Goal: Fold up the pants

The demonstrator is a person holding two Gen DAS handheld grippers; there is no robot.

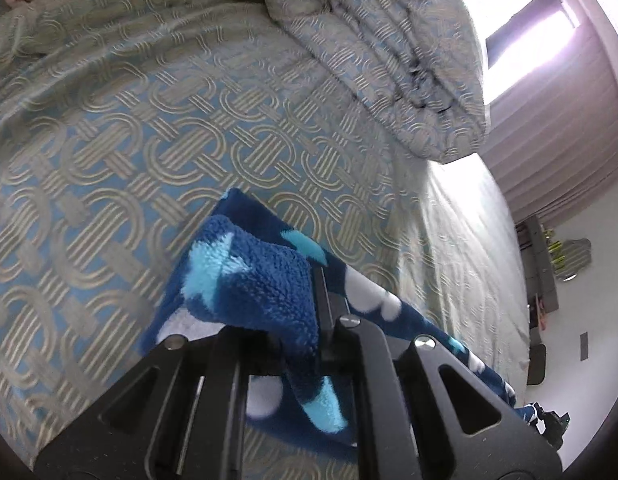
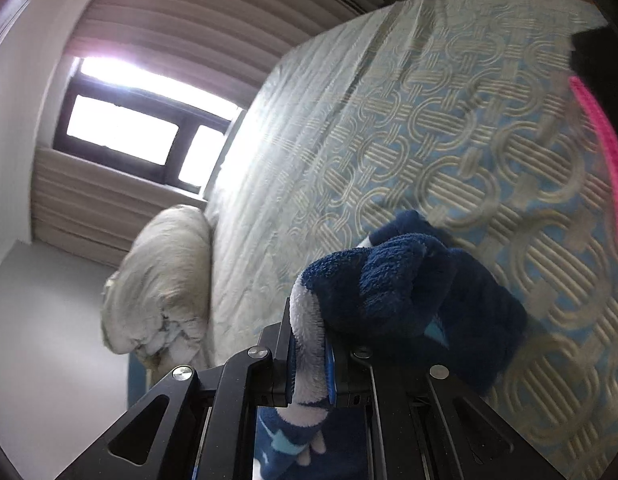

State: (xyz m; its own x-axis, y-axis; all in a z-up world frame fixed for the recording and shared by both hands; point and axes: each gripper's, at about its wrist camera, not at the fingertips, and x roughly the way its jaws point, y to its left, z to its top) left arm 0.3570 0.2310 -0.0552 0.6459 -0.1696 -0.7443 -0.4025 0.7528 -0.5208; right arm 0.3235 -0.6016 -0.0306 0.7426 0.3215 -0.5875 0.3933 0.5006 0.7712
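The pants (image 1: 249, 280) are dark blue fleece with light blue and white patches. My left gripper (image 1: 285, 320) is shut on a bunched edge of them and holds it above the patterned bedspread (image 1: 149, 140); a stretch of the fabric runs off to the lower right. My right gripper (image 2: 309, 344) is shut on another part of the pants (image 2: 409, 292), with a white and blue fold pinched between the jaws and the rest bulging over the right finger. The fabric hides most of the fingertips in both views.
The bed is covered with a blue and beige interlocking-ring bedspread (image 2: 449, 140). A folded quilt (image 1: 389, 52) lies at the bed's far side. A pillow (image 2: 161, 280) sits at the bed's edge below a bright window (image 2: 141, 128). A pink item (image 2: 605, 152) lies at the right.
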